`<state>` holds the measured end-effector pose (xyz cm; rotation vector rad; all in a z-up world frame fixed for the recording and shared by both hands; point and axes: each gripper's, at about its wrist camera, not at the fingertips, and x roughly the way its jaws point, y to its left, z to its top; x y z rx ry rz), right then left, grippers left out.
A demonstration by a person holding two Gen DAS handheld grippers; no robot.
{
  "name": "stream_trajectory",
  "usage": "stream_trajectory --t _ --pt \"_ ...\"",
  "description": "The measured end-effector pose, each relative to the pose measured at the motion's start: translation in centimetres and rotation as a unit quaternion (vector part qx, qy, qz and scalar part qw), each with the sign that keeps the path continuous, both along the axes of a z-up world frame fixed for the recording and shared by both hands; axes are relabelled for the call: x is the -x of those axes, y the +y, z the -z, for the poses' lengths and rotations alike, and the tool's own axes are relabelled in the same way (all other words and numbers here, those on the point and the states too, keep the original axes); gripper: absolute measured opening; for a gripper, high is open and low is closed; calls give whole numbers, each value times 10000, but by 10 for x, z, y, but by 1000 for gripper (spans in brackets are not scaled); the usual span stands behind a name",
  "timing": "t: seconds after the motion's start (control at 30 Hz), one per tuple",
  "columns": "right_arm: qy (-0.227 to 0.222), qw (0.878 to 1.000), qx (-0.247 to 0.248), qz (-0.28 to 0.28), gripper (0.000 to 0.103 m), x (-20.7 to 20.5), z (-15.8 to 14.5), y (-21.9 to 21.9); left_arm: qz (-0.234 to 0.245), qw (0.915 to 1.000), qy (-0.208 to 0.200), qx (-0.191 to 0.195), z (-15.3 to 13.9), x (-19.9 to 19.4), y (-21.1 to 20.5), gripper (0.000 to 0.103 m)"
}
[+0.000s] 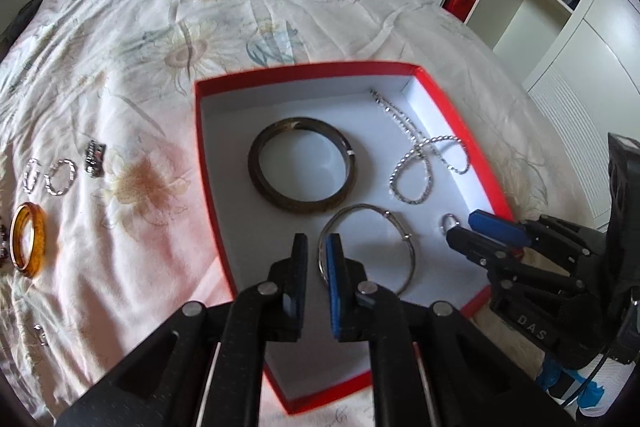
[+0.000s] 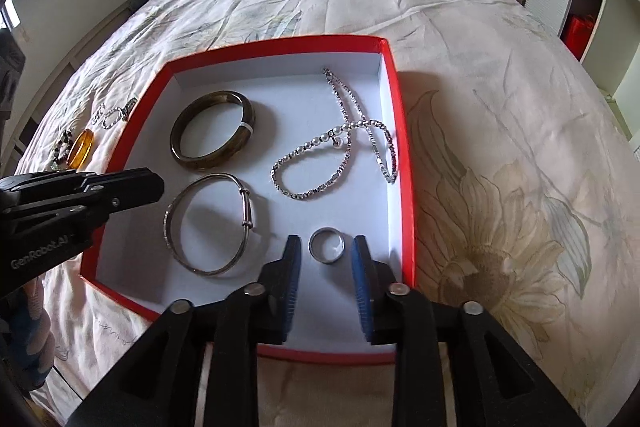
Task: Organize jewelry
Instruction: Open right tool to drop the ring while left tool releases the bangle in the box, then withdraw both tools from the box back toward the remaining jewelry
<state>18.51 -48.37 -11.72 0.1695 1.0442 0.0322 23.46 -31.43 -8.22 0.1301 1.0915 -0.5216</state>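
Note:
A red box (image 1: 199, 131) (image 2: 400, 131) with a white floor lies on the bed. In it lie a dark brown bangle (image 1: 298, 207) (image 2: 192, 159), a thin silver bangle (image 1: 410, 255) (image 2: 172, 227), a silver chain necklace (image 1: 408, 139) (image 2: 344, 159) and a silver ring (image 2: 327, 246) (image 1: 449, 223). My left gripper (image 1: 316, 247) (image 2: 154, 183) is open and empty over the box's near part, beside the silver bangle. My right gripper (image 2: 326, 247) (image 1: 464, 227) is open, its fingers either side of the ring without gripping it.
On the floral bedsheet left of the box lie an amber bangle (image 1: 28, 237) (image 2: 81, 148), small silver chain pieces (image 1: 60, 177) (image 2: 110, 115), a dark clasp piece (image 1: 95, 157) and a beaded bracelet (image 2: 60, 151). A wardrobe (image 1: 560, 7) stands right of the bed.

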Motion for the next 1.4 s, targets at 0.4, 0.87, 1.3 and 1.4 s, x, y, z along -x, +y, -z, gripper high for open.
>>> stream_trajectory --t 0.4,0.87,1.3,1.4 --pt "-628 9973 -149 336 37 60 -68 6 21 9986 -518 -106 -51 48 34 9" --pt "-1289 9914 -217 -25 45 115 -131 72 -365 9969 -607 -346 -74 108 139 9" --pt "-1290 9903 -291 -437 45 128 -134 130 -1379 9868 -820 -207 -73 126 252 9" --pt "-1258 9898 -301 -596 45 122 -132 145 -1498 9852 -819 -154 -70 126 269 9"
